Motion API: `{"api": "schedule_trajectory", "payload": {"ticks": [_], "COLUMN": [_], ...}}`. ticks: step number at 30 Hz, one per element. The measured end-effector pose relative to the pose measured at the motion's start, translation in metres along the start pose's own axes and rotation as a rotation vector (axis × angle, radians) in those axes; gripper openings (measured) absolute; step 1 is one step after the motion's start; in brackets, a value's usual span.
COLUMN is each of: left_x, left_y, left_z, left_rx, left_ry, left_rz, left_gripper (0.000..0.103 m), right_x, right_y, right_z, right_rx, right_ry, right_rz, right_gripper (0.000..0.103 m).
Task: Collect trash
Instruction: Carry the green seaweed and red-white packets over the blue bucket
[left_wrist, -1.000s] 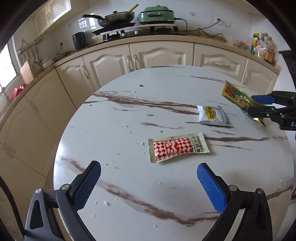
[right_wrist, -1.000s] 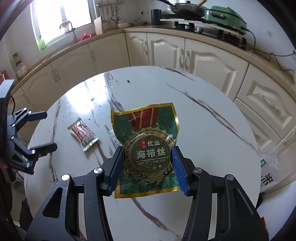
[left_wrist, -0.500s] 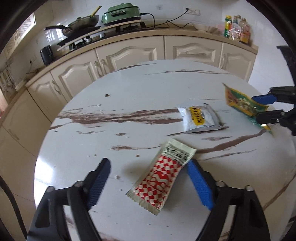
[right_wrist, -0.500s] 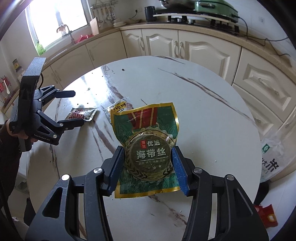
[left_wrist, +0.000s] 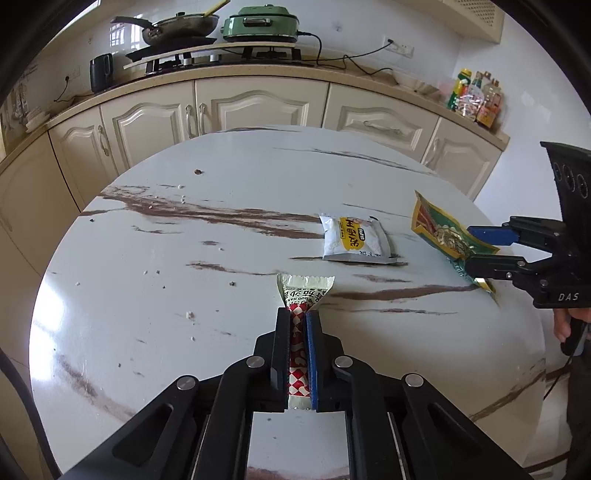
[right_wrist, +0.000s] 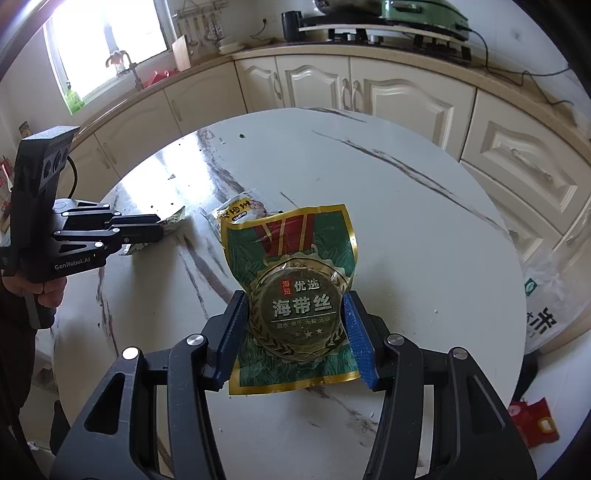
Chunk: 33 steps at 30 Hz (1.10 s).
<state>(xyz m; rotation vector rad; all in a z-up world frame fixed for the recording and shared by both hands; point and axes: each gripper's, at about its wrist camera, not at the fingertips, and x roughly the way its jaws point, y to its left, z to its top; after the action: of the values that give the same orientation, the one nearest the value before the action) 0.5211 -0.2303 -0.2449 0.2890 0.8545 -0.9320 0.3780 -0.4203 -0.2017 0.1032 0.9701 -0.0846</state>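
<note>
A red-and-white checked snack wrapper (left_wrist: 303, 295) lies on the round marble table (left_wrist: 184, 258), and my left gripper (left_wrist: 297, 317) is shut on it, the wrapper's far end sticking out past the pads. In the right wrist view that gripper (right_wrist: 159, 230) shows at the left with the wrapper (right_wrist: 173, 221) at its tips. My right gripper (right_wrist: 295, 314) is shut on a green and gold seaweed packet (right_wrist: 295, 273), held just above the table; the packet (left_wrist: 443, 232) and gripper (left_wrist: 476, 251) appear at the right of the left wrist view. A white and yellow packet (left_wrist: 352, 240) lies between them.
Cream kitchen cabinets (left_wrist: 258, 103) curve behind the table, with a stove, pan and green cooker (left_wrist: 262, 22) on the counter. A white sack (right_wrist: 546, 295) and a red wrapper (right_wrist: 532, 421) lie on the floor at the right. Crumbs dot the tabletop.
My left gripper came down over the checked wrapper and its jaws closed from wide apart onto it. The right gripper kept its hold on the green packet and shifted slightly.
</note>
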Motion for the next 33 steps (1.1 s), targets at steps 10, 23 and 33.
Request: {"api": "schedule_trajectory", "payload": {"ticks": [10,23,33], "left_x": [-0.090,-0.258,-0.376], "left_y": [0.011,0.027,0.102], "left_z": [-0.015,-0.105,-0.239], "left_rx": [-0.039,-0.090,-0.275], "left_ry": [-0.073,-0.218,-0.247], "left_rz": [-0.031,0.051,0.202], "left_gripper": [0.003,0.003,0.003], "right_x": [-0.023,-0.068,-0.014], "right_y": [0.032,0.155,0.336], "right_z": [0.003,0.035,0.056], "right_rx": [-0.035,-0.166,-0.291], "right_ry": [-0.026,-0.109,-0.085], "right_rz": [0.022,0.083,0.262], "right_gripper": [0.050,0.050,0.050]}}
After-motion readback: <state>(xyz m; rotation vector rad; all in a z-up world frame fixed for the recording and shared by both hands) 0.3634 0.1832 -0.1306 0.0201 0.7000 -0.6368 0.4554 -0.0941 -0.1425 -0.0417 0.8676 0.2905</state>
